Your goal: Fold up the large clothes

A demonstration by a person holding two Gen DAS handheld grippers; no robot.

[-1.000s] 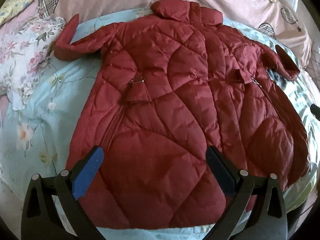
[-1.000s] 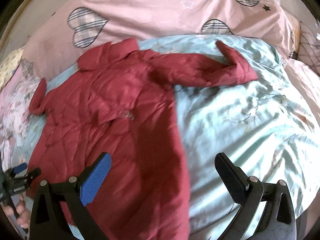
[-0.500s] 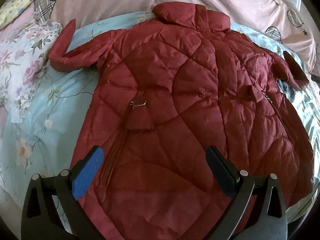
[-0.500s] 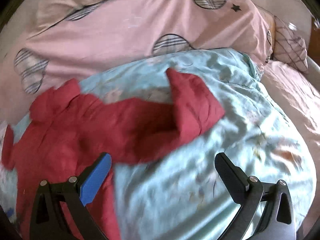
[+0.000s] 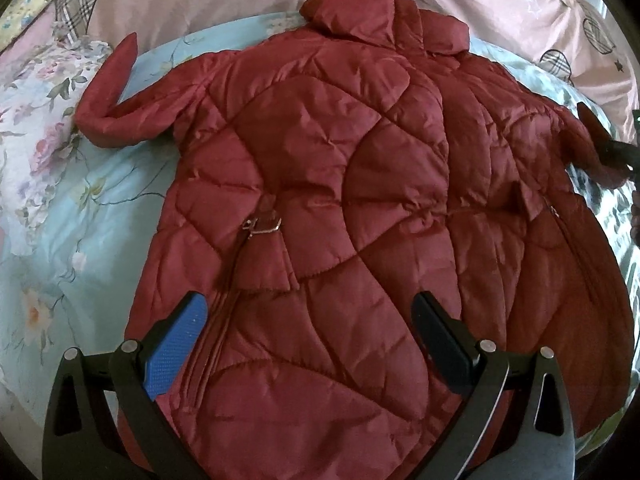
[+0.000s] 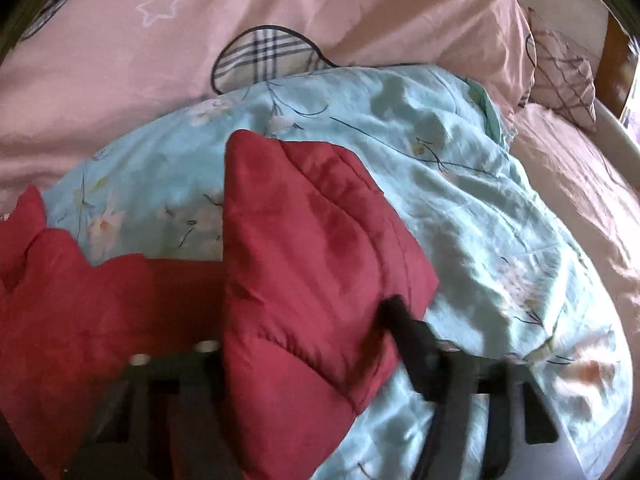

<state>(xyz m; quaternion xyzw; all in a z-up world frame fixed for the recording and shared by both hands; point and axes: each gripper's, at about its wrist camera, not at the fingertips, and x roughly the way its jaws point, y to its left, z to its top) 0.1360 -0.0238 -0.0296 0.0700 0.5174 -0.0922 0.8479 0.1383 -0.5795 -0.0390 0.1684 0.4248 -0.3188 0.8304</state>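
A red quilted coat (image 5: 320, 220) lies spread across the frame centre on a blue floral quilt (image 5: 60, 240). Left tool (image 5: 308, 344), lower centre, gapes wide, holding nothing. Right tool (image 6: 304, 344), lower centre, straddles the coat's sleeve (image 6: 304, 264); motion blur obscures whether it grips.

One red coat (image 5: 320, 208) lies spread out, with two sleeves: one (image 5: 120, 112) at the left, one (image 6: 312, 260) at the right. It has one collar (image 5: 384, 20) and two pocket zips, one (image 5: 224, 312) on the left side and one (image 5: 568, 248) on the right, plus one metal buckle (image 5: 262, 226). Under it is one blue floral quilt (image 5: 72, 216), and behind that one pink cover (image 6: 200, 40) with plaid hearts. Two claws show: the left (image 5: 308, 340) and the right (image 6: 304, 360).
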